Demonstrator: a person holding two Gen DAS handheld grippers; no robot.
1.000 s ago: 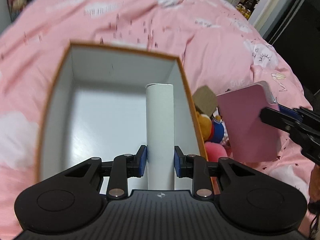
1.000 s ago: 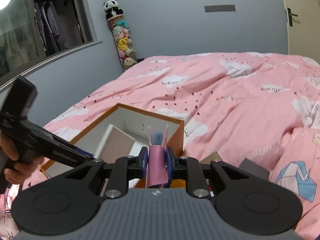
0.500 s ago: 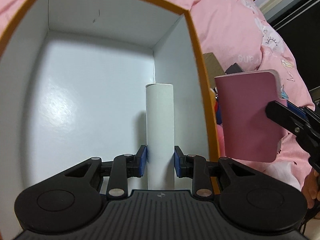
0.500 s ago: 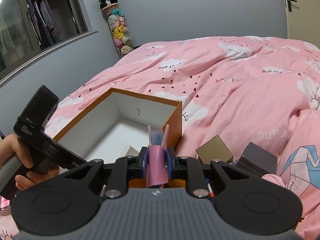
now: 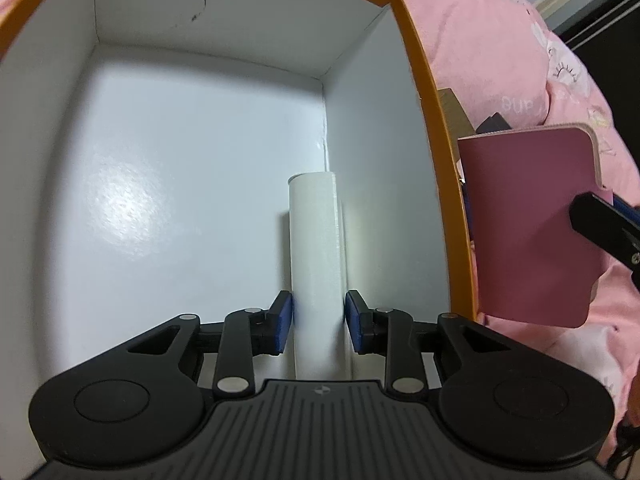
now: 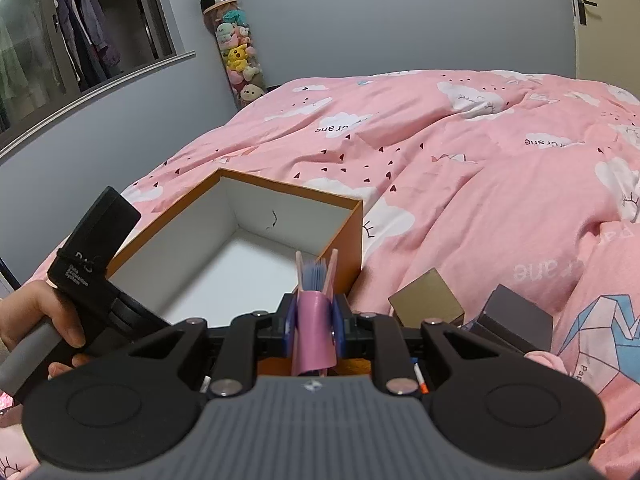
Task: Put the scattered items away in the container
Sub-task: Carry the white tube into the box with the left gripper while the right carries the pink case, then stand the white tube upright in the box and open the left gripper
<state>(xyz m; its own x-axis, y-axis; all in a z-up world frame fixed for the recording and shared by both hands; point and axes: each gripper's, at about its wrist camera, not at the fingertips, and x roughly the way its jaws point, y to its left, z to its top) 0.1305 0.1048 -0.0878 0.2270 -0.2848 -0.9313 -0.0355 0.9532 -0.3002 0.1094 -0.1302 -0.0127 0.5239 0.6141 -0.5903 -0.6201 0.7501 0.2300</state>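
Orange-rimmed cardboard box (image 5: 424,80) with white walls sits on the pink quilt (image 6: 460,160); the left gripper (image 5: 318,322) has a white flat carton (image 5: 316,248) down against its right wall, jaws opening, likely to leave it. The right gripper (image 6: 314,326) pinches a pink notebook (image 5: 528,220) beside the box, probably next in.

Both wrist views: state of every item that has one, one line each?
Orange box: open-topped, holds only the white tube.
White tube: inside the box, between the pads.
Left gripper: jaws opening, letting go.
Pink notebook: held outside the box, covers splayed.
Right gripper: shut on the notebook.
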